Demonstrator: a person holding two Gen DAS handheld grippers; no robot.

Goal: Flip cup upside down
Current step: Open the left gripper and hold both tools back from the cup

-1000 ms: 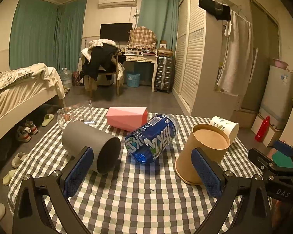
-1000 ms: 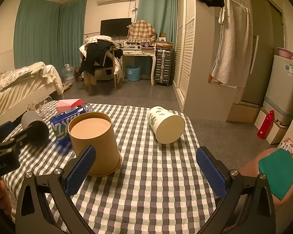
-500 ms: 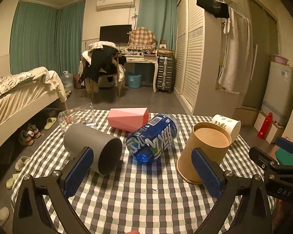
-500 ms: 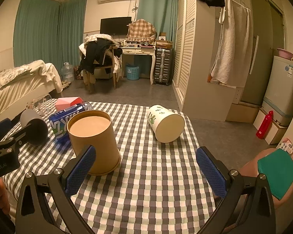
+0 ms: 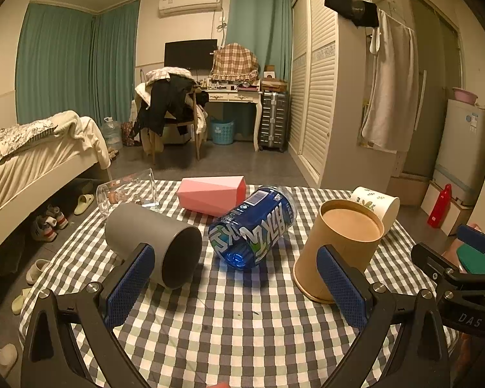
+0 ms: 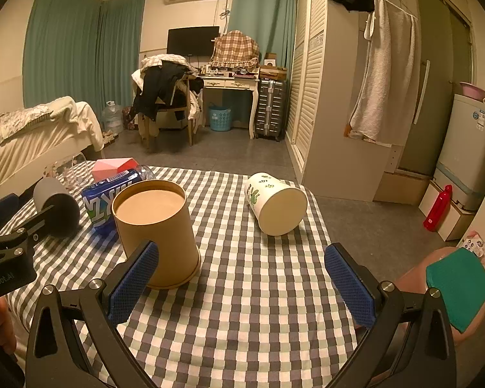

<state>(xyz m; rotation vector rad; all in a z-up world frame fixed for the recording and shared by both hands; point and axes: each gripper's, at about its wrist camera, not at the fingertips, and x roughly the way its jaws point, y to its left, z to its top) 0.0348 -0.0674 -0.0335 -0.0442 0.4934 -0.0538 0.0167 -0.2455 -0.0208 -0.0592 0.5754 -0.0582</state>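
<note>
- Against the frames from a second ago, little differs: the left wrist view sits slightly higher and further back, so the cups appear a touch lower and more of the checked surface (image 5: 242, 323) shows in front; the right wrist view is nearly unchanged.
- The left gripper (image 5: 236, 286) hangs above the surface with its jaws spread wide and released, grasping nothing.
- The right gripper (image 6: 242, 283) is likewise released, its jaws wide apart and empty.
- The brown paper cup (image 5: 339, 249) stands with its wide rim down on the surface, flat base up, just beyond the left gripper's right pad.
- A white leaf-print cup (image 6: 274, 207) lies on its side near the far right edge, apart from the brown one.
- A blue bottle (image 5: 253, 226) lies tipped between the brown cup and a grey cup (image 5: 152, 242), which lies on its side.
- Behind them lie a pink box (image 5: 210, 194) and a clear glass (image 5: 126, 190) on its side.
</note>
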